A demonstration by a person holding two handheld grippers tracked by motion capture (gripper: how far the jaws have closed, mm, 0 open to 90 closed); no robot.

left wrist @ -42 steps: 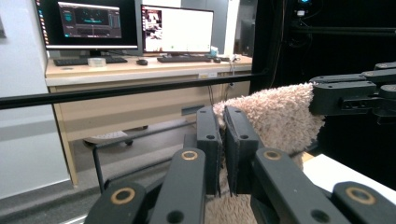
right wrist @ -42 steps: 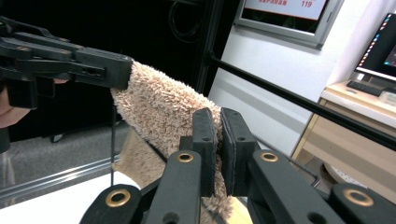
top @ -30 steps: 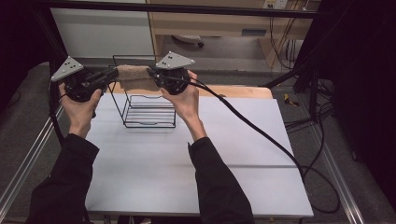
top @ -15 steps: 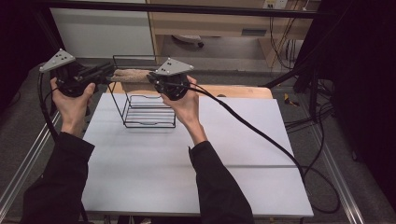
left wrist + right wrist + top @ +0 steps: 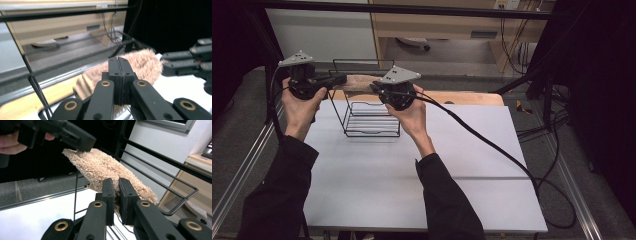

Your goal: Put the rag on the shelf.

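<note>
A fuzzy tan cloth (image 5: pixel 359 82) is stretched between the two grippers above the black wire rack (image 5: pixel 371 112), which stands near the far left corner of the white worktop (image 5: pixel 412 170). The left gripper (image 5: pixel 337 80) pinches the cloth's left end; its fingers (image 5: pixel 119 75) have just been closing and now meet tight on the fabric's edge, as the left gripper view shows. The right gripper (image 5: pixel 374 87) grasps the other end, its fingers (image 5: pixel 110 195) clenched on the cloth with the pile bunched between them in the right gripper view. The cloth hangs level with the rack's top bar, just beside it.
</note>
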